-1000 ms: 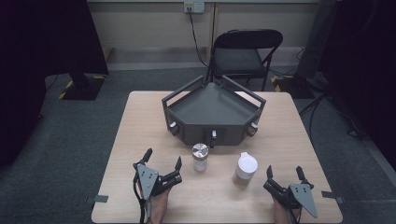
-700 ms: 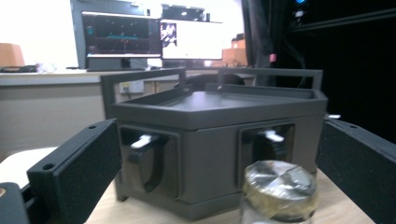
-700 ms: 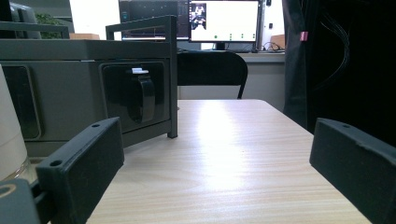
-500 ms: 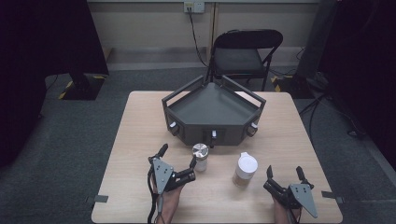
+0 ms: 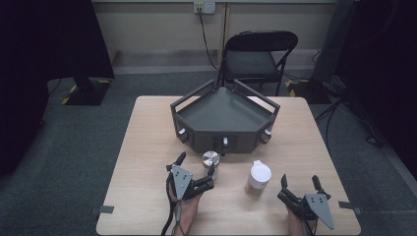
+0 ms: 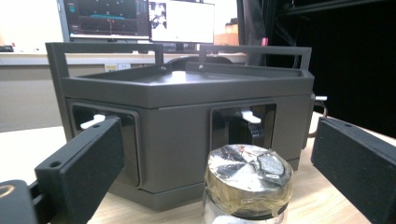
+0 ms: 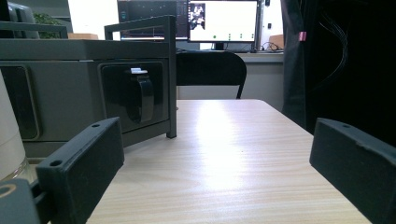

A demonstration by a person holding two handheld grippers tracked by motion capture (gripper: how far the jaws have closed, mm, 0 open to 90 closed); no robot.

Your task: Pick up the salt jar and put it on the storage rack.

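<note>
A small glass jar (image 6: 247, 186) with a crinkled silver foil lid stood low in the frame's centre on the surface (image 5: 147, 147), just before the dark grey tray unit (image 5: 223, 115). No writing was legible. The left gripper (image 5: 195, 165) had moved up and right since earlier, jaws apart flanking the jar. The right gripper (image 5: 298, 183) rested lower right, jaws apart.

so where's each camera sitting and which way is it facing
High view: above the person's side, looking forward and down on the table; forearms, left gripper and right gripper enter at the bottom.
Left gripper view: rides low, facing the foil-topped jar between open jaws.
Right gripper view: low, looking across bare tabletop past open jaws.
Both gripper views share the dark tray box.
</note>
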